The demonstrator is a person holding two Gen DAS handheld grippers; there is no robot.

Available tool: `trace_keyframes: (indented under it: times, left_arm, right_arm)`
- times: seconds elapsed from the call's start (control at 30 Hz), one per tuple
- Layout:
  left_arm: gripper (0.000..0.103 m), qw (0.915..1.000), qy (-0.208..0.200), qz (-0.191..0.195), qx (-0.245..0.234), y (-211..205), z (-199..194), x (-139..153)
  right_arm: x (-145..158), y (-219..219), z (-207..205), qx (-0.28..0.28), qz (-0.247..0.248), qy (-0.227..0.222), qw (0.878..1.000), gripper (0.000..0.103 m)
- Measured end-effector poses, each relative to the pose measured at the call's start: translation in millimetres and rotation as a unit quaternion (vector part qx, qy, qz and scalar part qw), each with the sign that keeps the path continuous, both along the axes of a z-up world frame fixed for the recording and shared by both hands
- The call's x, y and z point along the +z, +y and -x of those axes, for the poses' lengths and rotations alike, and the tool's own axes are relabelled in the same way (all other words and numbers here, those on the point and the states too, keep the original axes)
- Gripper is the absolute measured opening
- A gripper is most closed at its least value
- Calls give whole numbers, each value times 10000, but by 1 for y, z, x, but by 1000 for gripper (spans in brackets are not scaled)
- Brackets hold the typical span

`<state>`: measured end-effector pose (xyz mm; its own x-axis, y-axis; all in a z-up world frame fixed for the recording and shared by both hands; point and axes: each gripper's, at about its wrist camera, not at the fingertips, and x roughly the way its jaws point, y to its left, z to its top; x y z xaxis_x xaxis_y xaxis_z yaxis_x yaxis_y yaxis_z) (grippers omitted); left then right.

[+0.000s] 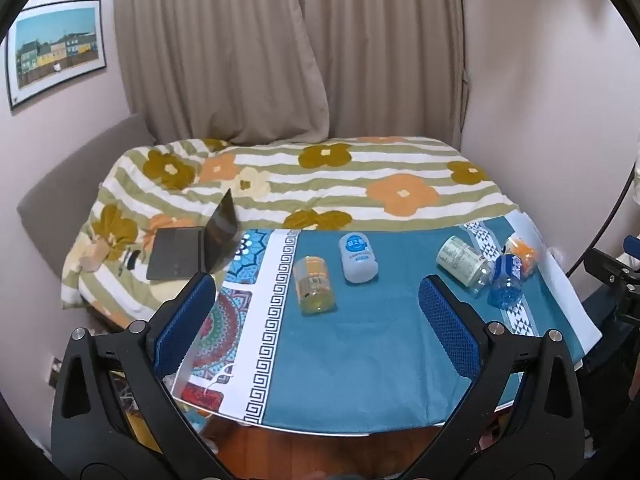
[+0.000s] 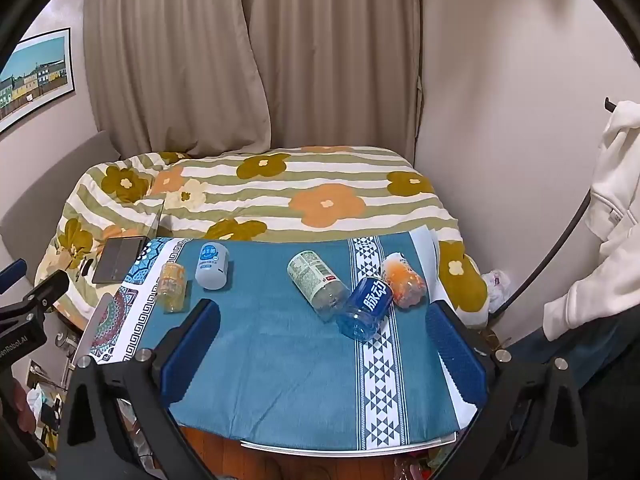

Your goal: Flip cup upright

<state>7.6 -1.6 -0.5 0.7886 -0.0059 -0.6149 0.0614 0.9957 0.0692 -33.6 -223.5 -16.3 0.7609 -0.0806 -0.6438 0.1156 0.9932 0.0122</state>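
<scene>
Several cut-bottle cups lie on their sides on the blue-clothed table (image 1: 352, 368) (image 2: 288, 380). A yellow cup (image 1: 314, 286) (image 2: 172, 287) and a white cup with a blue label (image 1: 357, 258) (image 2: 212, 265) lie at the left. A green-labelled clear cup (image 1: 464, 262) (image 2: 318, 280), a blue cup (image 1: 506, 280) (image 2: 365, 307) and an orange cup (image 1: 522, 254) (image 2: 402, 280) lie bunched at the right. My left gripper (image 1: 316, 320) is open and empty, short of the yellow cup. My right gripper (image 2: 324, 344) is open and empty, just short of the blue cup.
A bed with a flowered striped quilt (image 1: 320, 184) runs behind the table, with an open laptop (image 1: 192, 248) on it at the left. Curtains (image 1: 288, 48) hang behind. The left gripper's body (image 2: 24, 320) shows at the right wrist view's left edge. A white garment (image 2: 616, 200) hangs at the right.
</scene>
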Motion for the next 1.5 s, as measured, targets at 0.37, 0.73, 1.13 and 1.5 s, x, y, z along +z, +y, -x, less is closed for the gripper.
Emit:
trace_keyframes:
  times: [0.37, 0.73, 1.13, 1.5]
  left_arm:
    - [103, 9998, -98, 144, 18, 2, -3, -3]
    - [103, 9999, -21, 143, 35, 0, -9, -10]
    - [103, 9998, 51, 179, 24, 3, -14, -13]
    - [103, 9998, 96, 184, 15, 1, -18, -14]
  right_arm:
    - [-3, 0, -4, -15, 12, 9, 10000, 103]
    - [-6, -1, -5, -27, 21, 23, 10000, 103]
    - [-14, -2, -10, -44, 36, 59, 10000, 103]
    - [-17, -3, -12, -37, 48, 72, 10000, 103]
